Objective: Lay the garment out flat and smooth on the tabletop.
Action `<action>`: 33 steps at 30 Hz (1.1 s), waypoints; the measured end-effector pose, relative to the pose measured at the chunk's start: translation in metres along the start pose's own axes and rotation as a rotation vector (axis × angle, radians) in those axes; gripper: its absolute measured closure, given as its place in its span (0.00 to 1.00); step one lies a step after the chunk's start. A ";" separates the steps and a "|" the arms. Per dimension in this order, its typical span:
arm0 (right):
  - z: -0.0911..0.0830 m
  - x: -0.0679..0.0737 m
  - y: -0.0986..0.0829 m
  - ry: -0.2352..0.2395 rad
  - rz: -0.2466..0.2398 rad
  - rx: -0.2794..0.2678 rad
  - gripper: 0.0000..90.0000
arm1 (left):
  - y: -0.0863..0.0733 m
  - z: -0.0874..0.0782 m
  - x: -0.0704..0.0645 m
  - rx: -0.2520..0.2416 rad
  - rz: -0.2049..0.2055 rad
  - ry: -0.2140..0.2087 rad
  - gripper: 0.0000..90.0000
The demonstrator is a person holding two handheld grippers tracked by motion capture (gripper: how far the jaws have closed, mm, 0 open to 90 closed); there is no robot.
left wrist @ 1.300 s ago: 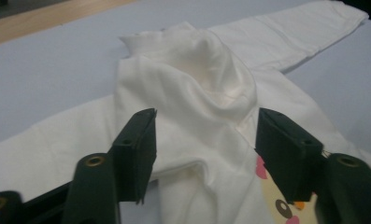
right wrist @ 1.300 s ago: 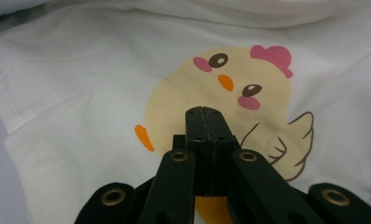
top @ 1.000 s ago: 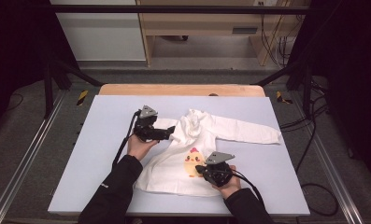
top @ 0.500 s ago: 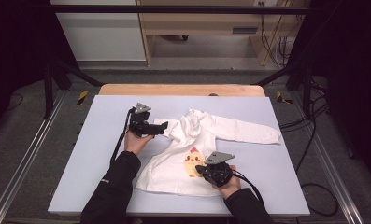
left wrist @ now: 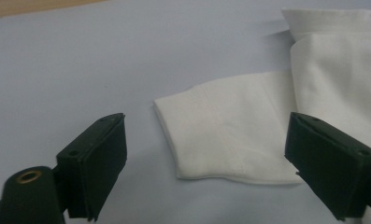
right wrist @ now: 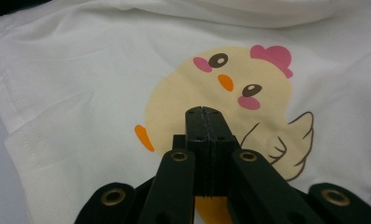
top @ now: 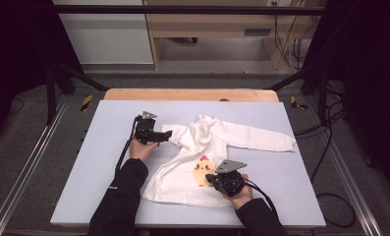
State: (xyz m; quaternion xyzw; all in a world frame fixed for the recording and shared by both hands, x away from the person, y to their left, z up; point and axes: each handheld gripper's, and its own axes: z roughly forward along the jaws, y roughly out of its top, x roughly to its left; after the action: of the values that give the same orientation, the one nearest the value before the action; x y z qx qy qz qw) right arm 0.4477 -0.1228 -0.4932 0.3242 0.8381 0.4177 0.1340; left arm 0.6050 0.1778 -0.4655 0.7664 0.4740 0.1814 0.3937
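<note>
From above, the white shirt (top: 217,157) lies mid-table, one sleeve folded short, the other outstretched. The left gripper (left wrist: 206,163) gapes wide before the cuff (left wrist: 220,135). The right gripper (right wrist: 205,114) seems closed empty over the chick print (right wrist: 220,107); folding is barely begun.

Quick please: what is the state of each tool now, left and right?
Left tool: open, jaws either side of the shirt's sleeve cuff, holding nothing.
Right tool: closed over the chick print; whether it pinches fabric cannot be told.
</note>
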 end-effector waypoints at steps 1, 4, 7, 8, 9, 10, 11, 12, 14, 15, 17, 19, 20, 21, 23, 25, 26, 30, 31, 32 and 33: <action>0.000 0.000 0.000 0.000 0.000 0.000 1.00 | -0.001 0.001 0.001 0.008 -0.003 -0.001 0.20; 0.000 0.000 0.000 0.000 0.000 0.000 1.00 | -0.003 0.005 0.003 0.032 -0.010 -0.008 0.28; 0.000 0.000 0.000 0.000 0.002 0.000 1.00 | -0.005 0.008 0.002 0.046 -0.008 -0.012 0.35; 0.000 0.000 0.000 0.000 0.000 0.000 1.00 | -0.005 0.009 0.002 0.049 -0.009 -0.014 0.38; 0.000 0.000 0.000 -0.001 -0.001 -0.001 1.00 | -0.005 0.010 0.002 0.054 -0.008 -0.011 0.40; 0.000 0.000 0.000 -0.001 -0.001 -0.001 1.00 | -0.006 0.011 0.002 0.057 -0.009 -0.010 0.43; 0.000 0.000 0.000 -0.001 -0.001 -0.001 1.00 | -0.006 0.011 0.001 0.055 -0.010 -0.008 0.46; 0.000 0.000 0.000 0.000 0.000 0.000 1.00 | -0.006 0.011 0.001 0.054 -0.015 -0.009 0.48; 0.000 0.000 0.000 0.000 0.000 0.000 1.00 | -0.005 0.011 0.001 0.052 -0.024 -0.013 0.54; 0.000 0.000 0.000 0.000 0.000 0.000 1.00 | -0.005 0.012 0.001 0.053 -0.026 -0.010 0.57; 0.000 0.000 0.000 -0.001 -0.001 -0.001 1.00 | -0.005 0.011 0.000 0.056 -0.031 -0.003 0.62; 0.000 0.000 0.000 0.000 0.001 0.000 1.00 | -0.005 0.011 -0.002 0.059 -0.033 -0.002 0.69; 0.000 0.000 0.000 0.001 0.002 0.000 1.00 | -0.005 0.011 -0.002 0.059 -0.032 0.005 0.71; 0.000 0.000 0.000 0.000 0.001 0.000 1.00 | -0.005 0.011 -0.003 0.060 -0.033 0.010 0.74; 0.000 0.000 0.000 0.000 0.001 0.000 1.00 | -0.005 0.011 -0.002 0.063 -0.042 0.015 0.80; 0.000 0.000 0.000 0.001 0.003 0.000 1.00 | -0.005 0.010 -0.001 0.065 -0.047 0.015 0.86; 0.000 0.000 0.000 0.001 0.002 0.000 1.00 | -0.005 0.010 -0.001 0.064 -0.043 0.020 0.89; 0.000 0.000 0.000 0.003 0.004 0.000 1.00 | -0.005 0.005 -0.001 0.061 -0.039 0.001 0.95; 0.000 -0.001 0.000 0.003 0.004 0.000 1.00 | -0.005 0.004 -0.002 0.057 -0.038 -0.004 0.95; 0.000 -0.001 0.000 0.004 0.005 0.000 1.00 | -0.004 0.002 -0.002 0.053 -0.033 -0.007 0.96; 0.000 -0.001 0.000 0.003 0.005 0.000 1.00 | -0.003 0.000 -0.003 0.048 -0.031 -0.011 0.96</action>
State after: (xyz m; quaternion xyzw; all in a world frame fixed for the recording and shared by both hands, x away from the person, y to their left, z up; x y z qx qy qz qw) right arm 0.4482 -0.1231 -0.4932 0.3255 0.8376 0.4186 0.1317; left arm 0.6017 0.1765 -0.4678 0.7692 0.4878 0.1599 0.3805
